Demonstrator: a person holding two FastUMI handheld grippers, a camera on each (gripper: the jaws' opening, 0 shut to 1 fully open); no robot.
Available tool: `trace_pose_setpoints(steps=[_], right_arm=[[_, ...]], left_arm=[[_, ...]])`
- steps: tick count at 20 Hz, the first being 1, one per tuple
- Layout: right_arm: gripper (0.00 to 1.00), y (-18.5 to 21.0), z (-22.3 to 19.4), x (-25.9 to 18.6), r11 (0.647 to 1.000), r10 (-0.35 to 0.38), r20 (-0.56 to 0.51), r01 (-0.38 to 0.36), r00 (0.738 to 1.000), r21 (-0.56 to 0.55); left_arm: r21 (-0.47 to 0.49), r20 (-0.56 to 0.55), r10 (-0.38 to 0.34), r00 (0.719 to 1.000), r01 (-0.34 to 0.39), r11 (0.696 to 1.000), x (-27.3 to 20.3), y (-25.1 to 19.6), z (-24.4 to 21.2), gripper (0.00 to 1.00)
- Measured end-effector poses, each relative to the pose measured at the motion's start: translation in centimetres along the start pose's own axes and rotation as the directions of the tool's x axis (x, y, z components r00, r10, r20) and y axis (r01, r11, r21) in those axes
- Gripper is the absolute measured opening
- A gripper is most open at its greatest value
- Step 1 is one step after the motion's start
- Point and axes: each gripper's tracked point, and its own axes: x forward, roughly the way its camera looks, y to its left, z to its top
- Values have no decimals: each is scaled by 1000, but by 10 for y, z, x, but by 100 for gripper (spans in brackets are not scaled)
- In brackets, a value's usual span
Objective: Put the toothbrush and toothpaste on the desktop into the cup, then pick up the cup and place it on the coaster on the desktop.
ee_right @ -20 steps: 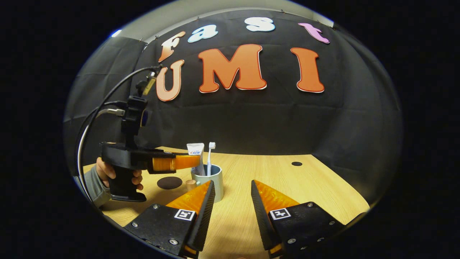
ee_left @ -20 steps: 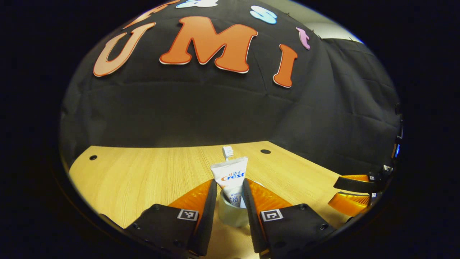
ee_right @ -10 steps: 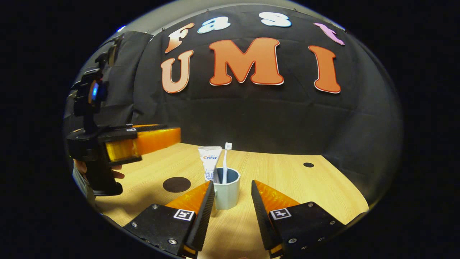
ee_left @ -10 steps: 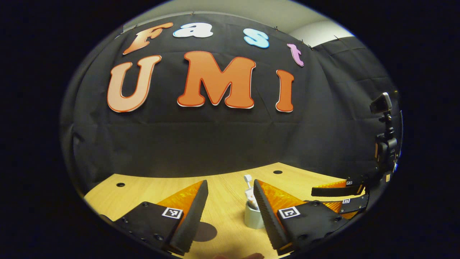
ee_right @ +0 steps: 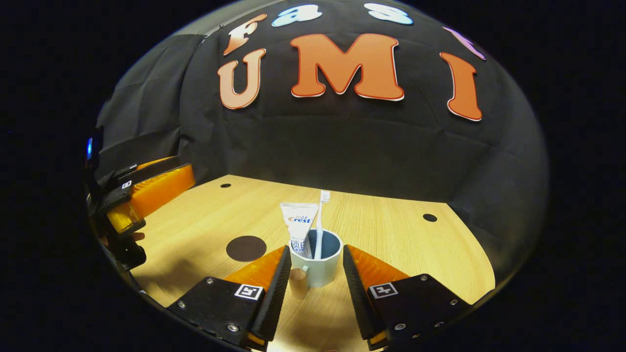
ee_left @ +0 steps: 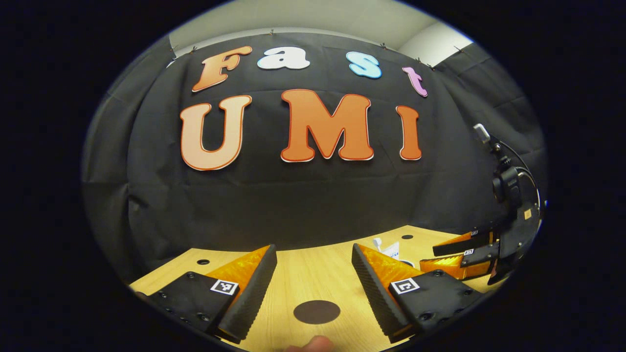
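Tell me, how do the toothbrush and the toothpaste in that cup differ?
The toothbrush is a thin white stick with a bristled head; the toothpaste is a broad flat tube with printing. The toothbrush rises higher than the toothpaste. The toothpaste stands on the left of the toothbrush. Both stand nearly upright in the cup.

A pale blue-grey cup stands upright on the wooden desktop between the tips of the right gripper, its handle toward the gripper's left finger. A white toothpaste tube and a white toothbrush stand in it, bristles up. The dark round coaster lies flat just left of that gripper, bare.
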Motion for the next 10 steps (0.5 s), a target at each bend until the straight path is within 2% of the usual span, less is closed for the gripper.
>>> trace_pose_setpoints(steps=[2, 4, 6, 8, 9, 10], right_arm=[[65, 3, 1, 5, 1000, -6, -51, 5, 999, -17], [65, 7, 1, 10, 1000, 9, -102, -11, 995, -13], [65, 11, 0, 10, 1000, 17, -164, -18, 986, -9], [65, 8, 6, 14, 1000, -1, -207, 0, 978, -9], [65, 6, 7, 16, 1000, -13, -226, 11, 974, -9], [65, 6, 8, 17, 1000, -19, -249, 18, 968, -7]], left_arm=[[0, 3, 20, 1000, -20, 1000, -5, 10, -4, 97], [-41, 5, 18, 1000, -18, 999, -10, 15, -8, 99], [-66, -4, 27, 1000, -27, 997, -14, 25, -18, 95], [-73, -15, 49, 999, -50, 996, -18, 39, -24, 99], [-79, -18, 58, 998, -59, 995, -20, 45, -28, 97], [-85, -23, 65, 998, -67, 994, -22, 49, -31, 99]])
